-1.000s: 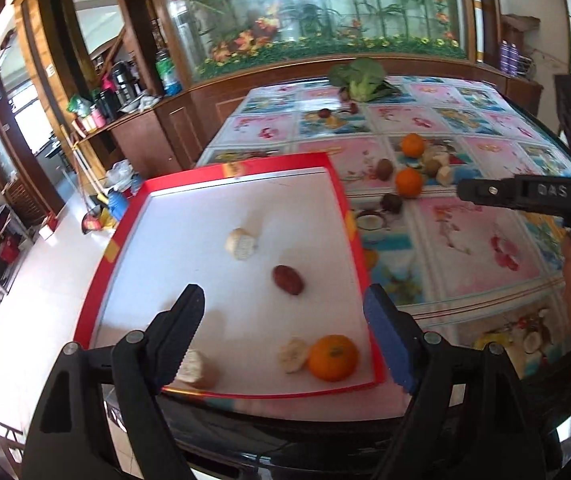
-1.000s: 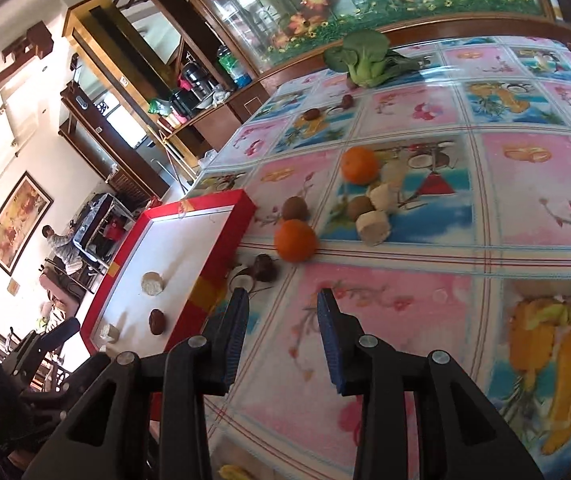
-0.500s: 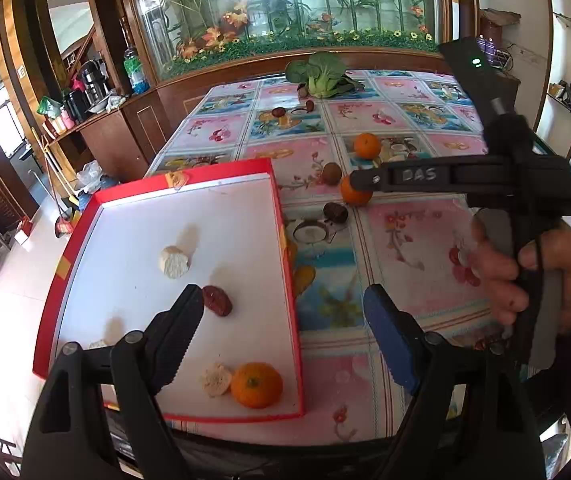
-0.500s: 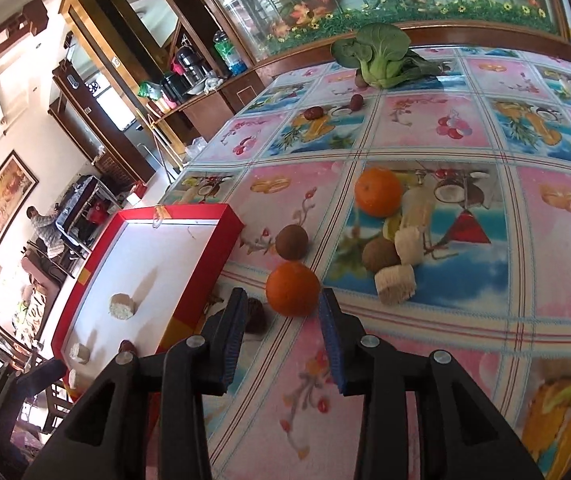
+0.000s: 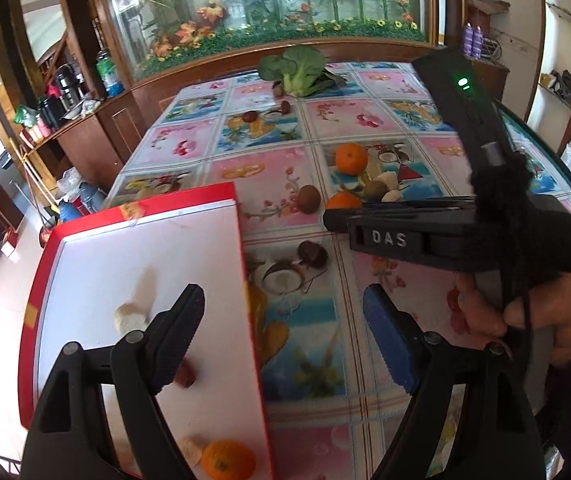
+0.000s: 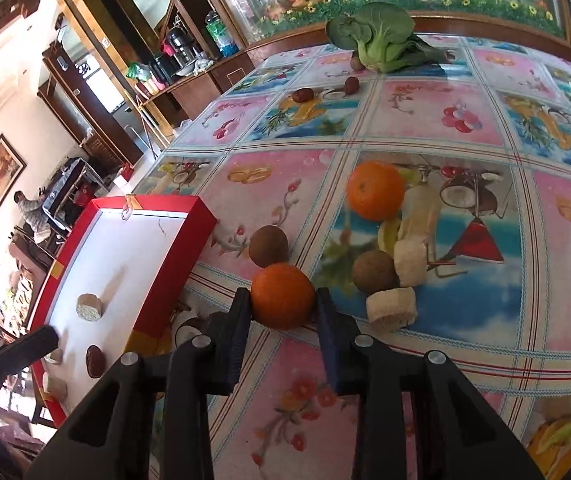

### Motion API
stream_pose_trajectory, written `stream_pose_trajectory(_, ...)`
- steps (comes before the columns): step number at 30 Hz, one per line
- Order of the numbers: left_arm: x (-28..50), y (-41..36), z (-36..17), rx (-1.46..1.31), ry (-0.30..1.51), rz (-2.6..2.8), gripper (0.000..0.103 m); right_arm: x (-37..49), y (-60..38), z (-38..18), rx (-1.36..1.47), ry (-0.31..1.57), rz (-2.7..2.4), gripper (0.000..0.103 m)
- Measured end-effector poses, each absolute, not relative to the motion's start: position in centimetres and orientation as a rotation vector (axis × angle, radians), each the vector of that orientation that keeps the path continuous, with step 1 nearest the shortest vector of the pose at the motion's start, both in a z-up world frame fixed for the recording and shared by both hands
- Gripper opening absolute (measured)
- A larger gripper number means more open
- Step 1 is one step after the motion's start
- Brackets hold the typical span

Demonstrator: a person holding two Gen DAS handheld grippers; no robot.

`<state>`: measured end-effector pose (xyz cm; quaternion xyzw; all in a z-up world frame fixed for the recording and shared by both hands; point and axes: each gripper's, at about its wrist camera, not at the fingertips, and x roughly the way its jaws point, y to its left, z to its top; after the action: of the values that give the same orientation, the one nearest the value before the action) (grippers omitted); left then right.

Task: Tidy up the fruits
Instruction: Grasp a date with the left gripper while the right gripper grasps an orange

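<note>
My right gripper (image 6: 283, 298) has its jaws closing on an orange (image 6: 283, 294) that lies on the fruit-print tablecloth, and both pads touch its sides. From the left wrist view that gripper shows as a black tool in a hand (image 5: 533, 320), reaching to the same orange (image 5: 343, 200). A red tray (image 5: 241, 240) with a white floor holds another orange (image 5: 227, 460), banana pieces (image 5: 131, 318) and a red date (image 5: 184, 376). Above the tray's right rim, my left gripper (image 5: 283, 294) has wide jaws that are closing, with nothing between them.
Loose on the cloth are a second orange (image 6: 375, 190), two kiwis (image 6: 268, 246), banana chunks (image 6: 391, 310) and a dark round fruit (image 5: 312, 254). A bok choy (image 6: 377, 36) and small dates (image 6: 303, 95) lie at the far end. A wooden planter wall runs behind the table.
My left gripper has slid right from over the tray's middle to its right rim. My right gripper went forward to the near orange and its fingers came in around it.
</note>
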<state>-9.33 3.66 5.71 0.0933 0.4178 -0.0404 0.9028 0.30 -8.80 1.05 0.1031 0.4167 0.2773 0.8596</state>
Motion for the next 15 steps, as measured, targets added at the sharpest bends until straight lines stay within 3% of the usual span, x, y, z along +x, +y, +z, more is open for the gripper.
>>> stream_pose_trajectory(2, -7.9, 3.0, 5.2, 0.209, 0.881, -0.120, 0.063, 0.3, -9.8, 1.4, 0.254, 0.865, 0.591, 0.031)
stream_pose_trajectory(5, -6.1, 2.6, 4.4, 0.210, 0.918, -0.138, 0.051, 0.5, -11.5, 1.8, 0.344, 0.863, 0.613, 0.031)
stream_pose_trajectory(12, -4.0, 1.7, 2.2, 0.256, 0.973, -0.145, 0.045, 0.7, -12.0, 2.4, 0.382, 0.865, 0.617, 0.031)
stream_pose_trajectory(15, -3.4, 2.1, 1.4, 0.220, 1.003, -0.147, 0.038, 0.8, -12.1, 2.5, 0.383, 0.860, 0.619, 0.031)
